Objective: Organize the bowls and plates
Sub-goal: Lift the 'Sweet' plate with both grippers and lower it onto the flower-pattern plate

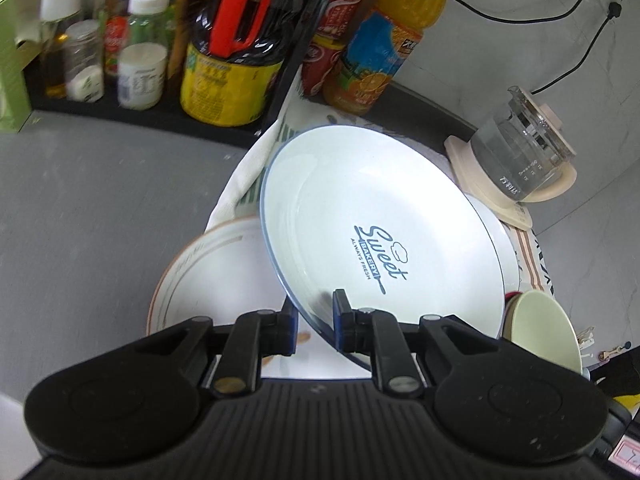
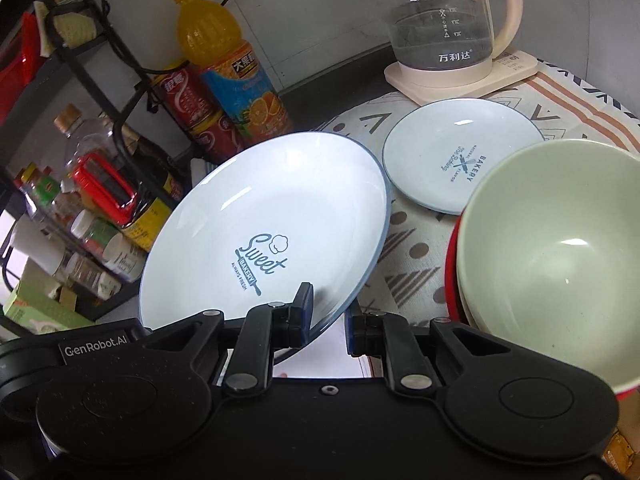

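White "Sweet Bakery" plate (image 2: 276,224), tilted above the patterned cloth (image 2: 404,248) on the counter; both our grippers pinch its near rim: left gripper (image 1: 315,320), fingers closed on it; right gripper (image 2: 328,322), likewise. Green bowl (image 2: 560,256) and small plate (image 2: 456,152) lie right
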{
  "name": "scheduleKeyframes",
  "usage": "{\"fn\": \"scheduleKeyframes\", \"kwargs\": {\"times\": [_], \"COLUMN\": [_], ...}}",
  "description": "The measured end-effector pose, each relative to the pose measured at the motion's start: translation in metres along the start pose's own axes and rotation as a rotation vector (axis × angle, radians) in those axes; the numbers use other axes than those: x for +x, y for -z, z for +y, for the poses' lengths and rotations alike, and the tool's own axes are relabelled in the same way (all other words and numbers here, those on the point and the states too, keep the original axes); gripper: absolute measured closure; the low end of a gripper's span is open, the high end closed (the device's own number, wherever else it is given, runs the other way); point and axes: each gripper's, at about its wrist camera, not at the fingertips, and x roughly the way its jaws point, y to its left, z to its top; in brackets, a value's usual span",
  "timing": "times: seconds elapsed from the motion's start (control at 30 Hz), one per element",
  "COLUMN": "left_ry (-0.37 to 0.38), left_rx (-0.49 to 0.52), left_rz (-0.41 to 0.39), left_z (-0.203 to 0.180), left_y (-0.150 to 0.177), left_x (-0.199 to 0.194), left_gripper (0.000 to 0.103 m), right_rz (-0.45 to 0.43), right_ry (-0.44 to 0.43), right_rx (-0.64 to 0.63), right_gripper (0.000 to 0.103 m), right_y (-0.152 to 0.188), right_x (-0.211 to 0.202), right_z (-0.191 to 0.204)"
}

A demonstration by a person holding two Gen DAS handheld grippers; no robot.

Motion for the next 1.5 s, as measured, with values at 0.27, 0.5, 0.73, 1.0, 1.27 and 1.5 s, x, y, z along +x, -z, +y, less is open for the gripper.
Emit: {"fn": "scheduleKeyframes", "kwargs": {"times": [0.27,0.5,0.73,1.0,1.27,1.5], "left_ry": [-0.021,-0.037,-0.056,-0.063,-0.062,-0.048], "left_rx": [-0.027,-0.044,-0.075,-0.112,-0.117,-0.106], "left_rz": [-0.001,0.007,0.034,0.077,0.128,0.172], "left_z": [0.002,0.006,0.015,0.023,0.027,0.028], "left_y": [0.028,0.045,0.058,0.067,0.064,0.057], "left_x": [-0.014,-0.02,-0.02,-0.015,-0.007,-0.005], "left_gripper": [0.087,0.087,0.087,0.086,0.082,0.079], "right_rz": [0.026,0.042,0.058,0.084,0.1,0.105], "right_ry": [-0.017,-0.023,-0.02,-0.004,0.01,0.019], "right_rx": [-0.037,-0.062,-0.096,-0.125,-0.142,-0.151], "right_gripper": [0.088,0.088,0.088,0.088,0.088,0.088], "right_y": [0.021,0.034,0.048,0.057,0.058,0.055], "right_x": [-0.013,-0.021,-0.024,-0.019,-0.015,-0.011], "right_z": [-0.005,-0.011,-0.011,-0.009,-0.005,-0.001]}}
